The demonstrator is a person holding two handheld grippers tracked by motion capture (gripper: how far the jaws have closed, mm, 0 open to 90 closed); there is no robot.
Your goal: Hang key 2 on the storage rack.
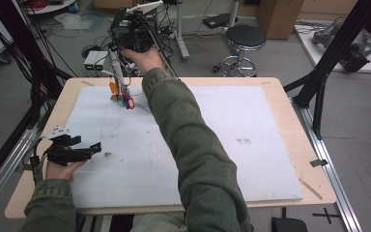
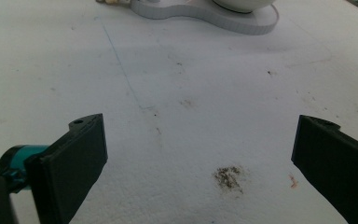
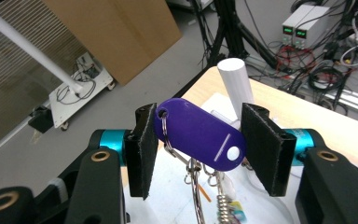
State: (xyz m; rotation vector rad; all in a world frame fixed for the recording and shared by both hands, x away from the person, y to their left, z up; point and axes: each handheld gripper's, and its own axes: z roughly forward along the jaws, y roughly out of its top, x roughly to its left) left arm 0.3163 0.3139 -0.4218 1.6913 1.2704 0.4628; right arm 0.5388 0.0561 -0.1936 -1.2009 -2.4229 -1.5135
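A purple key tag with a metal ring hanging under it lies crosswise between the two pads of my right gripper, which is shut on it. Just behind it rises a white post. In the high view that hand holds the gripper over the far left of the table, above the slanted white post. Orange and red tags hang at the post's foot. My left gripper rests low at the near left, open, with bare white mat between its jaws.
The white mat covers most of the wooden table. A dark smudge lies just ahead of the left jaws. A flat white base sits at the far edge of the left gripper view. A stool stands beyond the table.
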